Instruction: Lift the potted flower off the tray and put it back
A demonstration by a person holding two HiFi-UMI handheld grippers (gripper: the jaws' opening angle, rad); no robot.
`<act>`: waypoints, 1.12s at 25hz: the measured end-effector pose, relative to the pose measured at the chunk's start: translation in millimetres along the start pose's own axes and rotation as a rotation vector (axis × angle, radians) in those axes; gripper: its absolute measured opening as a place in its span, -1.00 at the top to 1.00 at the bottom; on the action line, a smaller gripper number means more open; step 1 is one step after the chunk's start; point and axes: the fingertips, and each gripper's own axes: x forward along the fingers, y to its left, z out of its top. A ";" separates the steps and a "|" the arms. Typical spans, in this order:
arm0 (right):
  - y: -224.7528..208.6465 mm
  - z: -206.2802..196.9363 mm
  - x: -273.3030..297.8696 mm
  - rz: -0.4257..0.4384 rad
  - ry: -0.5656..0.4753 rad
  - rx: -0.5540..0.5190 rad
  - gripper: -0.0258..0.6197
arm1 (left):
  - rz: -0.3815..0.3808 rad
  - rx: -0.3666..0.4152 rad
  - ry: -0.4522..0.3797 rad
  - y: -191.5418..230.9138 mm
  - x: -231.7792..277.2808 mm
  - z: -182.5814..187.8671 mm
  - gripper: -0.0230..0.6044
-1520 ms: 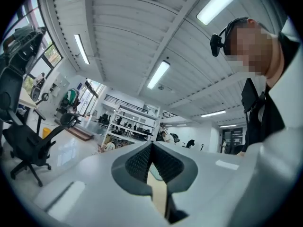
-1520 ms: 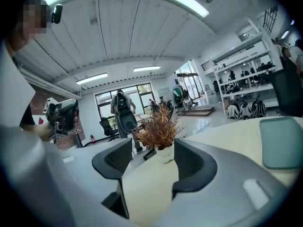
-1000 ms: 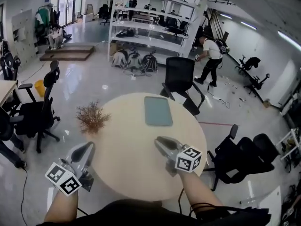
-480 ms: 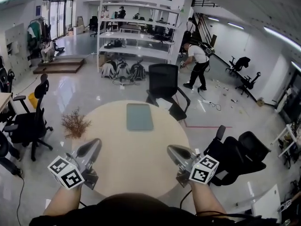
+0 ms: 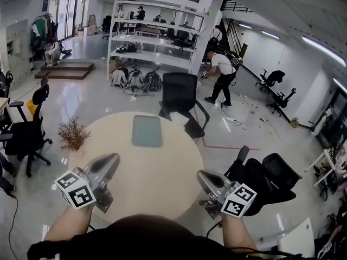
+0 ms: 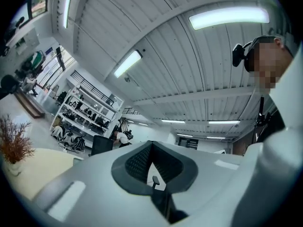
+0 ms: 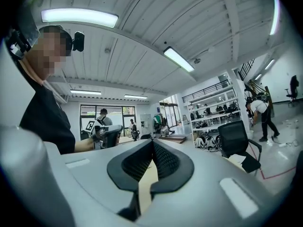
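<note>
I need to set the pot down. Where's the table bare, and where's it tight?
Bare: the tray, and the table stretch between it and the left gripper and right gripper; also the strip right of the tray. Tight: the left edge by the potted flower, and the far edge, where a black chair stands close.

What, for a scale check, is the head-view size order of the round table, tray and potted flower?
1. Round table.
2. Tray and potted flower look about alike; not ranked.
</note>
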 end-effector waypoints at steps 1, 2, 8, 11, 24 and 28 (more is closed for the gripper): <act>-0.6 1.6 0.4 0.003 -0.003 -0.001 0.88 | 0.000 0.010 -0.003 -0.9 0.3 2.3 0.93; -0.6 3.1 1.2 0.006 -0.006 -0.003 0.88 | 0.000 0.018 -0.005 -1.7 0.5 4.7 0.93; -1.4 4.0 2.6 0.012 -0.012 -0.004 0.88 | 0.006 0.049 -0.006 -7.5 -1.2 10.8 0.93; -5.9 4.9 10.4 0.017 -0.010 -0.002 0.87 | 0.015 0.059 -0.008 -3.1 -0.7 12.8 0.93; -10.3 -31.3 152.6 0.179 0.125 -0.083 0.27 | 0.247 0.124 -0.049 86.9 -66.4 23.9 0.93; -15.6 -64.8 211.5 0.234 0.180 -0.093 0.03 | 0.338 0.130 -0.043 126.2 -90.4 16.5 0.93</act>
